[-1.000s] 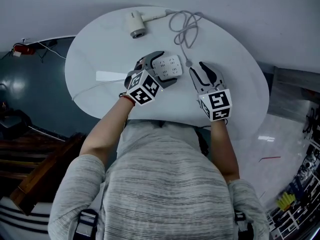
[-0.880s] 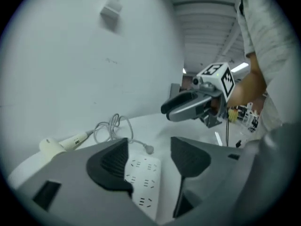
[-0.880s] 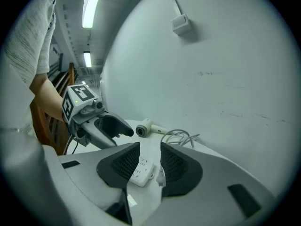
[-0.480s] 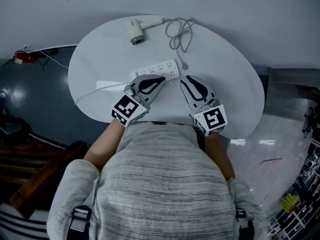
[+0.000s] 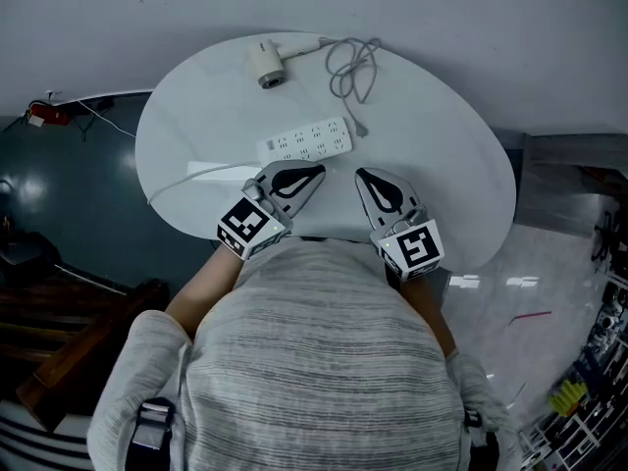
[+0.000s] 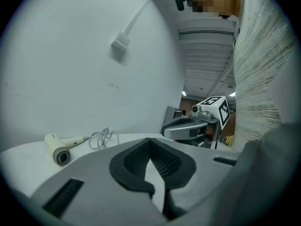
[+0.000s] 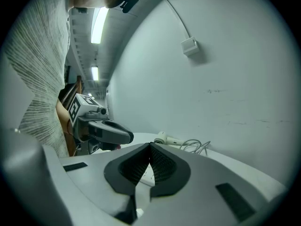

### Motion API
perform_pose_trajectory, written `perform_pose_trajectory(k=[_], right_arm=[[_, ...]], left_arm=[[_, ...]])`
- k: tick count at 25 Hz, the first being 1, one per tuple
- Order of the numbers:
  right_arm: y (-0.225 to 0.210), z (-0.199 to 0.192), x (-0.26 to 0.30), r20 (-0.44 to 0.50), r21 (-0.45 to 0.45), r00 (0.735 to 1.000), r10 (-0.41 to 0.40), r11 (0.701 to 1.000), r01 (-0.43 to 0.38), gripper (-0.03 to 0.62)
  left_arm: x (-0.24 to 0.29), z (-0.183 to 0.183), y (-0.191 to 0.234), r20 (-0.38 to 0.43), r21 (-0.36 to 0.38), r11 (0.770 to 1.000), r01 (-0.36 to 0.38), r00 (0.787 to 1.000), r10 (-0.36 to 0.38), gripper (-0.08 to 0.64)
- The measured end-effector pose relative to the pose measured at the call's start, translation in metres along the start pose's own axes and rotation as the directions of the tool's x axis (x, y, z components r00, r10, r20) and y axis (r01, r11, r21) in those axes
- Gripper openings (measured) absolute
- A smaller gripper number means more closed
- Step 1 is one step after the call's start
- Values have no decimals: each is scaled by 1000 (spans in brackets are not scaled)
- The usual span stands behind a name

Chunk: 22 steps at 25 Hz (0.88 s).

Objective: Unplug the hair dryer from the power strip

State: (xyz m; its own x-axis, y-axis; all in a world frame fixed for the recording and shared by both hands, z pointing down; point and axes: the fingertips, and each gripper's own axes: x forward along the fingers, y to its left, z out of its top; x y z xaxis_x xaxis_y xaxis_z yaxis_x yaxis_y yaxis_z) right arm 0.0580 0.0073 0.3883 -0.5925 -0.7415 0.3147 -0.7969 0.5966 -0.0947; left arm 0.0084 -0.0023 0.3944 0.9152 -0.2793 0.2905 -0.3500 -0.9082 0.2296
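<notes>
Both grippers are drawn in to the near edge of the table, just in front of the person's chest. The left gripper and the right gripper each have their jaws pressed fully together with nothing between the pads. A second ago they were spread wide over the power strip, the left on the strip itself and the right by its right-hand end. Since then they have lifted off, pulled in and closed empty.

The white oval table carries everything else. The power strip lies near the middle, well clear of both grippers. Its long axis runs left to right in the head view, with the right end tipped slightly toward the far side. Its own thin lead trails off to the left.

The hair dryer sits near the far edge. Its barrel mouth faces the person, and its handle, the long axis, runs to the right along that edge. From the handle the cord lies in a loose coil, then drops toward the strip.

The plug rests flat on the table just beside the strip's right end, and no socket appears to hold it — so the unplugging looks done, with the hands only retreating.
</notes>
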Motion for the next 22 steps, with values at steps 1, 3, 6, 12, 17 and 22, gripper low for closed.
perform_pose_trajectory(k=[1,3,6,12,17,22], right_arm=[[1,0,0,-3,0,1000,2,1000,-2,25],[4,-1,1,-4,-1,1000,7,1000,-7,25],[6,-2,4,-18,-12,1000,9,1000,-9,25],[6,-7,6,-45,-21,999,14,1000,-15,23],[5,-11,8,-66,-25,998,25,999,-26,23],[4,-11,10,-65,-32,997,29,999,-31,23]], left_arm=[[1,-1,-1,-3,1,1000,1,1000,-1,6],[1,-2,-1,-7,1,1000,3,1000,-3,6],[2,-2,-1,0,2,1000,4,1000,-4,6],[-2,-3,2,7,3,1000,-18,1000,18,6],[-5,-6,6,-1,-14,999,-35,999,35,6],[-4,-9,6,-5,-19,999,-39,999,38,6]])
